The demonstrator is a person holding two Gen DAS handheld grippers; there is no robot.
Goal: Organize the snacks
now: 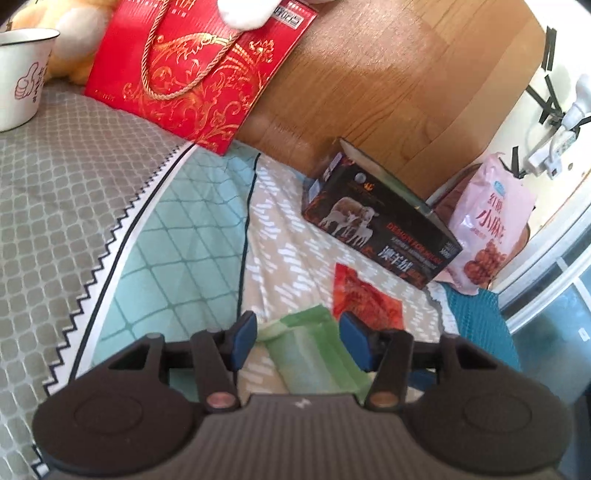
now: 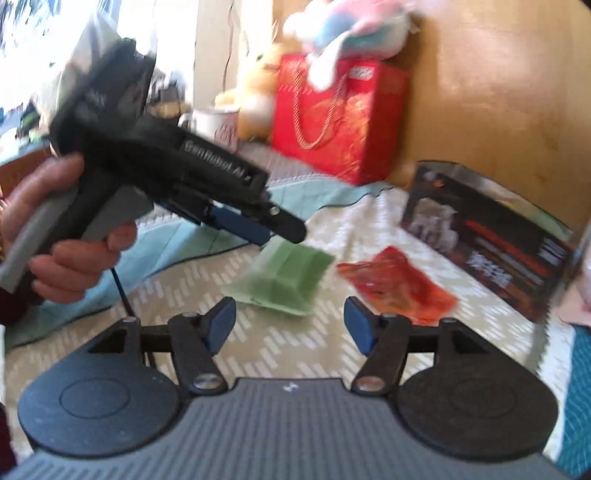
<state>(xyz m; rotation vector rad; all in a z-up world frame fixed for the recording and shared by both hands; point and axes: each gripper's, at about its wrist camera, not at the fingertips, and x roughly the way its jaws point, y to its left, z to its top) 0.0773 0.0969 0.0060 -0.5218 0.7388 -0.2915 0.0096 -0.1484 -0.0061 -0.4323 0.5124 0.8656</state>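
Observation:
A green snack packet (image 1: 314,350) (image 2: 282,278) lies flat on the patterned bed cover. A red snack packet (image 1: 364,297) (image 2: 399,284) lies just to its right. My left gripper (image 1: 297,341) is open, its blue pads either side of the green packet's near end, just above it; it also shows in the right wrist view (image 2: 275,230), held in a hand above the green packet's far edge. My right gripper (image 2: 290,326) is open and empty, short of both packets. A pink snack bag (image 1: 487,229) leans at the far right.
A black box with sheep pictures (image 1: 380,221) (image 2: 491,236) stands behind the packets against the wooden headboard (image 1: 388,85). A red gift bag (image 1: 192,74) (image 2: 332,118), plush toys (image 2: 332,29) and a white mug (image 1: 22,77) sit at the back left.

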